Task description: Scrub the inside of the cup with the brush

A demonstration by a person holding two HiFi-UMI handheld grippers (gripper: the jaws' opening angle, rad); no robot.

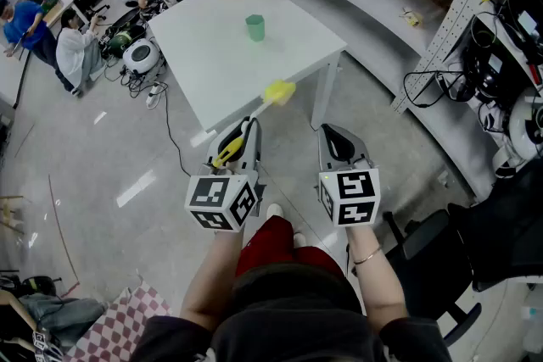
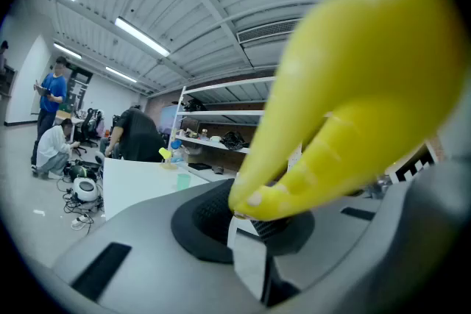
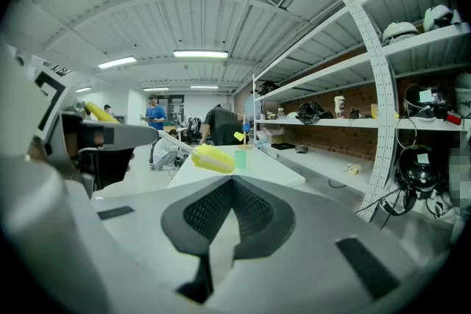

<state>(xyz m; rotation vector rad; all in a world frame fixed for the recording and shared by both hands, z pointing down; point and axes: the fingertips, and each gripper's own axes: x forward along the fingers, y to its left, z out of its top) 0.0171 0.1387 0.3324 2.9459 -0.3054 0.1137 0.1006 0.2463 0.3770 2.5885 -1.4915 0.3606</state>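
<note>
Your left forearm reaches forward with a straight wrist, and your left gripper points level toward the table. Its jaws are clenched on the handle of the brush. In the left gripper view the black ribbed pads press on this smooth yellow plastic handle, which fills much of that view. From the jaws a thin white stem goes forward to an oblong yellow head. The head looks soft like sponge and hangs in the air at the near edge of the table.

The cup stands upright about the middle of the table, well apart from the brush head. It is green and round, a little wider at the rim, and looks like plastic. The table top is white, flat and matt, on white legs.

Your right forearm lies alongside the left one, with a thin bracelet at the wrist. Your right gripper points a little downward. Its grey jaws are pressed together, with nothing between the ribbed pads. Each gripper carries a white cube with black square markers
</note>
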